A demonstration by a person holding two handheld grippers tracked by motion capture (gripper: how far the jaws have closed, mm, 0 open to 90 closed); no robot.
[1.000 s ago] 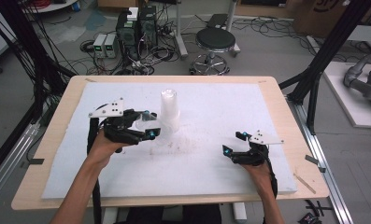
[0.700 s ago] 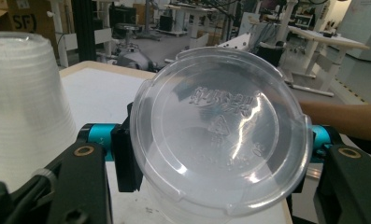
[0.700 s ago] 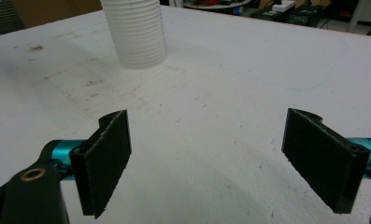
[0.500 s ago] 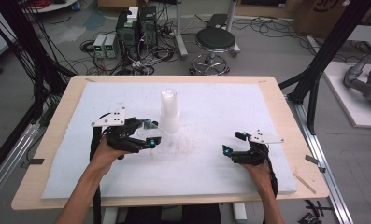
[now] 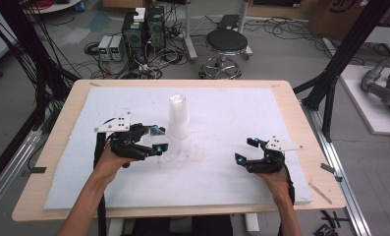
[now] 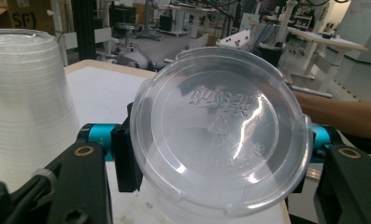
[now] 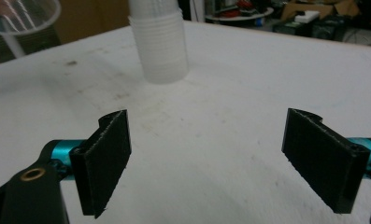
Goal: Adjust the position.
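High view, left gripper [image 5: 155, 144]: it sits just left of the stack of cups [image 5: 178, 117], near its base, with its jaws drawn in on a clear plastic cup [image 5: 169, 142].
High view, clear plastic cup: it is held low over the white mat [image 5: 222, 182], just in front and left of the stack's foot.
High view, right gripper [image 5: 244, 151]: it rests on the mat well to the right of the stack and nearer the person, jaws spread wide with nothing between them.
Left gripper view, clear plastic cup [image 6: 220, 130]: its round embossed bottom faces the camera, clamped at both sides by the black pads [image 6: 124, 158]; the stack of cups [image 6: 29, 102] stands just beside it on the left.
Right gripper view, right gripper [image 7: 206, 158]: the pads [image 7: 106, 158] stand far apart over bare mat [image 7: 248, 79]; the stack of cups [image 7: 159, 42] rises upside down beyond them, and the held cup [image 7: 22, 14] shows left of the stack.
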